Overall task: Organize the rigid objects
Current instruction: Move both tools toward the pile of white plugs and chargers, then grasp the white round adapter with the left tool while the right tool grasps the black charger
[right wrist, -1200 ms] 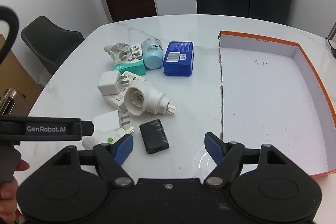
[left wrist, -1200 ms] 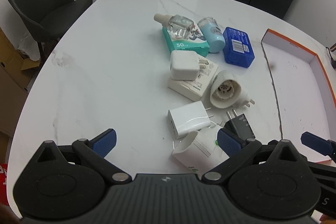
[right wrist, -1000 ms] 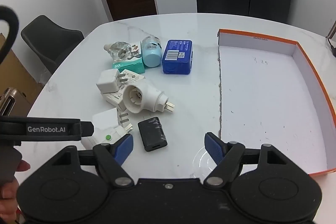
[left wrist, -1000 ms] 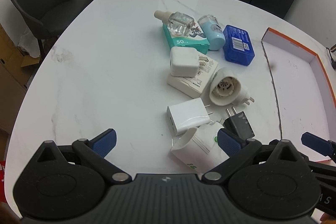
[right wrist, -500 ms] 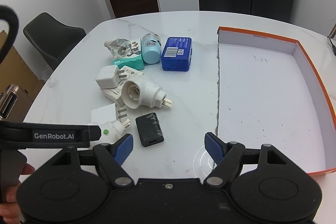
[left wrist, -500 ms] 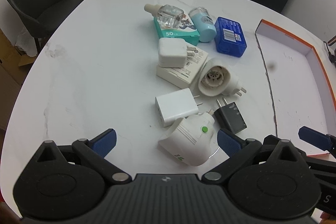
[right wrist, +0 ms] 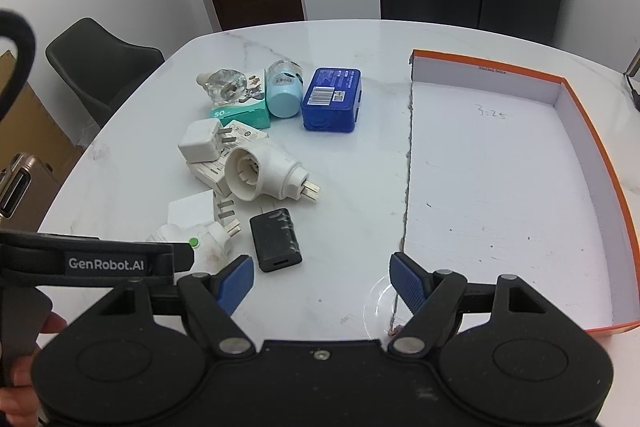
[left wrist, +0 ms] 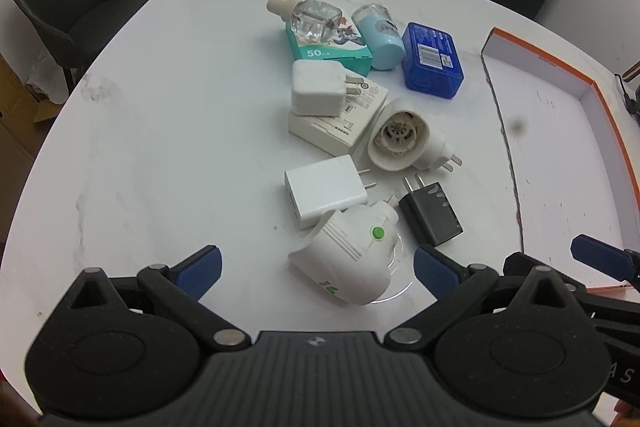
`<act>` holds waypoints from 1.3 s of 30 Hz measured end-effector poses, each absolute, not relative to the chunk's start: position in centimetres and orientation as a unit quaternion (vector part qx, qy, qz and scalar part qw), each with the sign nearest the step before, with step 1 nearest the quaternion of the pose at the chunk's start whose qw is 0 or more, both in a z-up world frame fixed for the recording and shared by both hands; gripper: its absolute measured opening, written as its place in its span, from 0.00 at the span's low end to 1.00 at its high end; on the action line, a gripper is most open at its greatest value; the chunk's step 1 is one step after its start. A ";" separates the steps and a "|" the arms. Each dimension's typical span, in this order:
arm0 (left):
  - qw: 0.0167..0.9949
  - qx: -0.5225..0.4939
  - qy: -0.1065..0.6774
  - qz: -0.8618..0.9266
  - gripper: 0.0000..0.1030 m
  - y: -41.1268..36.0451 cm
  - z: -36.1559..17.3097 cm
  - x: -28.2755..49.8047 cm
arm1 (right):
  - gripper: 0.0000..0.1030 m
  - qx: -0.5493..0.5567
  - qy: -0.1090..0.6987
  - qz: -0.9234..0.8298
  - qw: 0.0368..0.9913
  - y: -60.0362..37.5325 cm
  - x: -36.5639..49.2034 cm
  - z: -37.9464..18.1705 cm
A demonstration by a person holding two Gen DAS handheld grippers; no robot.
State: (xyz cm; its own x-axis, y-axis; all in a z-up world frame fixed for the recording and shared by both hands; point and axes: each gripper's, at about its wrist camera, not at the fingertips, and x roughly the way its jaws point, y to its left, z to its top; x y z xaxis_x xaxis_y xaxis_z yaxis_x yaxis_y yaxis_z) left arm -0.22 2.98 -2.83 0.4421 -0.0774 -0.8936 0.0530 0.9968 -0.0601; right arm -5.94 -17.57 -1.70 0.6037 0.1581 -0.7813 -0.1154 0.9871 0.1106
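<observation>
Left tool (left wrist: 316, 263) hangs with blue pads spread wide, nothing between them, just above the near edge of the white marble tabletop (left wrist: 168, 131). Directly ahead of its gap lies a white plug-in unit with a green dot (left wrist: 352, 259), tipped on its side. Touching it on the far side: a flat white charger (left wrist: 324, 193), prongs pointing toward the tray; just beside it, a black charger (left wrist: 432, 215), prongs pointing away. Farther in, a round white socket adapter (left wrist: 400, 135) leans on a flat white box (left wrist: 340, 119), with a small square white charger (left wrist: 318, 89) resting on that box. Toward the far edge: a clear glass bottle (left wrist: 312, 15) lying on a teal carton (left wrist: 332, 47), a pale blue cylinder (left wrist: 380, 37), and a blue box (left wrist: 432, 61), all close together. Right tool (right wrist: 322, 281) also gapes open and empty, above the near edge beside the torn side of the orange-rimmed white tray (right wrist: 600, 147). Tray sits at the tabletop's right side, well apart from the cluster, with "3.25" handwritten inside.
</observation>
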 end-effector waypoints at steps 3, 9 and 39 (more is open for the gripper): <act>0.848 -0.009 0.529 -0.039 1.00 2.8 -3.0 -0.2 | 0.86 0.018 0.423 0.073 0.903 -17.6 -5.9 -1.8; 0.846 -0.007 0.532 -0.038 1.00 2.6 -3.3 -0.1 | 0.86 0.031 0.431 0.082 0.898 -17.8 -5.8 -2.0; 0.862 0.015 0.499 -0.085 0.69 1.6 -7.2 0.7 | 0.86 0.018 0.448 0.111 0.887 -17.3 -3.4 -4.4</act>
